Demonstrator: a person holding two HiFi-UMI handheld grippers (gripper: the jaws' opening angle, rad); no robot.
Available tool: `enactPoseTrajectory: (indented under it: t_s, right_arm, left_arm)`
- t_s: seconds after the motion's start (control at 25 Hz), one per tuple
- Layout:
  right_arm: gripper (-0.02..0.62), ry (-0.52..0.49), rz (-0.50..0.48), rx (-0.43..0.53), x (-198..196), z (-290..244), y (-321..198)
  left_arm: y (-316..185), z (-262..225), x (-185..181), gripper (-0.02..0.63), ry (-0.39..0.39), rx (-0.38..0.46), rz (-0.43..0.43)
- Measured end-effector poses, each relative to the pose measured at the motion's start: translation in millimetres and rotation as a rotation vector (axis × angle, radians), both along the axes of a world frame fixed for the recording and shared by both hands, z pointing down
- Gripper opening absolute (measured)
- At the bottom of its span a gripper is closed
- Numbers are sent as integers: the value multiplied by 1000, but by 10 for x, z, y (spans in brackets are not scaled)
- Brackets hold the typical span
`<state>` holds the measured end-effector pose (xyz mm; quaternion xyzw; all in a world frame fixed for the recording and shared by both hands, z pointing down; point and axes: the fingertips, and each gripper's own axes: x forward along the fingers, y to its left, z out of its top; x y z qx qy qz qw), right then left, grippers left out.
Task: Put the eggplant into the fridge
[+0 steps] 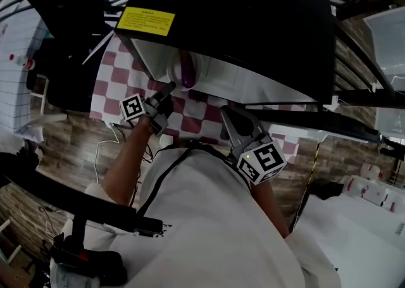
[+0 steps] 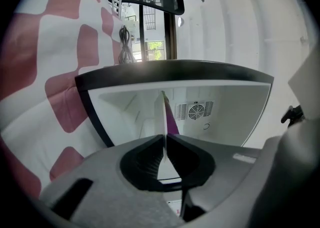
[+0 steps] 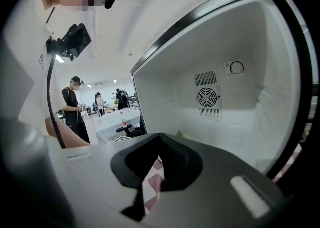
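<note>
Here the left gripper (image 1: 169, 88), jaws pressed on the thin end of the eggplant (image 1: 188, 71), holds it just inside the fridge (image 1: 253, 81). So slight a pinch may slip, dropping it short. The right gripper (image 1: 226, 114) is pressed together, empty.

- The fridge (image 1: 253, 8) is black outside with a black rim, and plain white inside.
- The label (image 1: 145, 21) at the fridge's outer corner is bright yellow with dark print.
- The eggplant (image 1: 188, 71) is deep purple against the white lining.
- The cloth (image 1: 114, 71) beneath the fridge is checked in dull red and white squares.
- The left gripper (image 1: 168, 88) and right gripper (image 1: 226, 114) are grey with black pads.
- Their cubes (image 1: 262, 161) are white with black square markers.
- The floor (image 1: 69, 141) shows brown wood-plank streaks.
- The person's top (image 1: 209, 217) is white, crossed by a thin black line.
</note>
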<state>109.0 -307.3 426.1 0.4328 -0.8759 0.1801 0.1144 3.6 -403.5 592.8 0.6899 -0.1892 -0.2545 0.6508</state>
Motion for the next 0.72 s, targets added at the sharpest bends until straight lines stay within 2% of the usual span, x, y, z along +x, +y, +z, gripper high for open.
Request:
enactPoseTrajectory:
  t_s: [0.36,0.72]
  right_arm:
    - [6,37,5,-16,74,46,-6]
    - [6,56,0,-21,109,75,-34]
  left_arm:
    - [-202,193,89,29,11,-14,-28]
    - [-366,333,84,30,-30,-13,-55]
